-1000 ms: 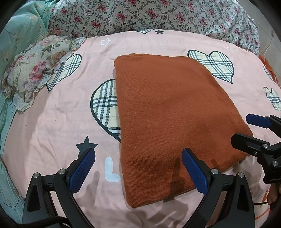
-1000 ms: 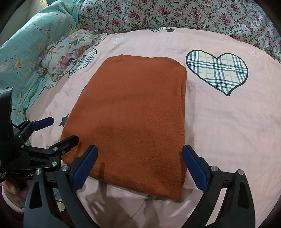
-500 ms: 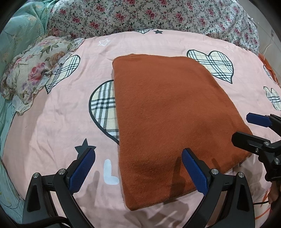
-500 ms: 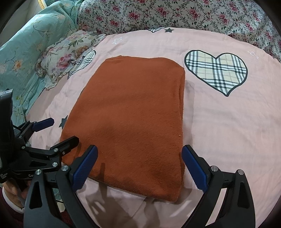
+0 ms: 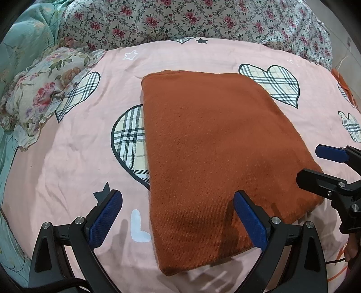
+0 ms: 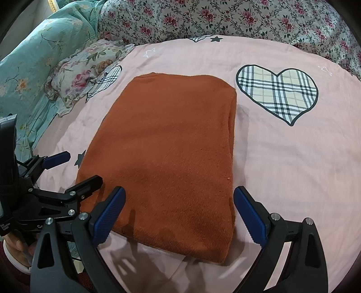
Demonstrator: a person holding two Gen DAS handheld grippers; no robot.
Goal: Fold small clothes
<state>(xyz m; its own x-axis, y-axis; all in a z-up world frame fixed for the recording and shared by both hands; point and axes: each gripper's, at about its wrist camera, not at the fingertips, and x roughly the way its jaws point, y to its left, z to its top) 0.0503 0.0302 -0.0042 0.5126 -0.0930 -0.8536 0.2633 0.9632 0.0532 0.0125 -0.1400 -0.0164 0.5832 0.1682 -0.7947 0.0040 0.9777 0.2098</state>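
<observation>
A rust-orange folded cloth lies flat on the pink bedsheet; it also shows in the right wrist view. My left gripper is open and empty, hovering above the cloth's near left corner. My right gripper is open and empty above the cloth's near edge. The right gripper also shows at the right edge of the left wrist view, open. The left gripper shows at the left edge of the right wrist view, open.
A floral pillow lies at the left of the sheet. A flowered quilt is bunched along the far side. A teal blanket lies at the far left. Plaid hearts are printed on the sheet.
Both grippers have drawn back slightly toward the near side, so the cloth sits a little farther off. The cloth has not moved and the jaws stay open.
</observation>
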